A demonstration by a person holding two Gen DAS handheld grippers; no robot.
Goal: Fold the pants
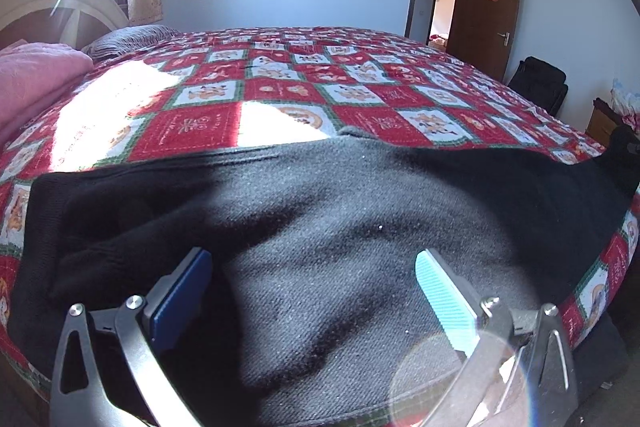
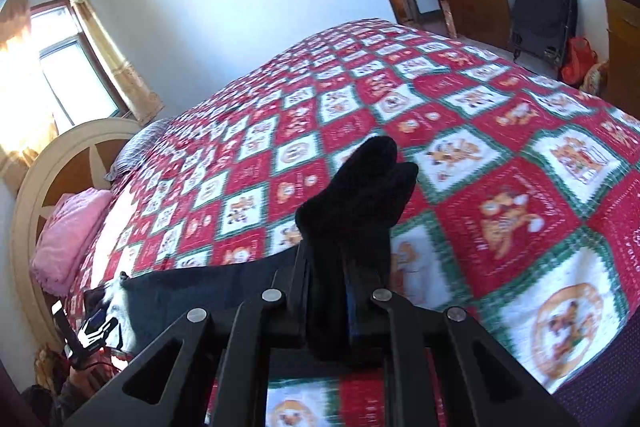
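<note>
One pair of black pants (image 1: 340, 235) lies spread across the near edge of a bed — over a red, white and green checked quilt (image 1: 280, 95). The right gripper (image 2: 344, 291) has its fingers clenched on a bunched end of the pants, which sticks up past the fingertips above the quilt. The left gripper (image 1: 316, 287) hovers over the dark fabric, fingers released and spread wide, grasping nothing. A pink blanket (image 1: 36, 79) sits by the headboard (image 1: 60, 3).
</note>
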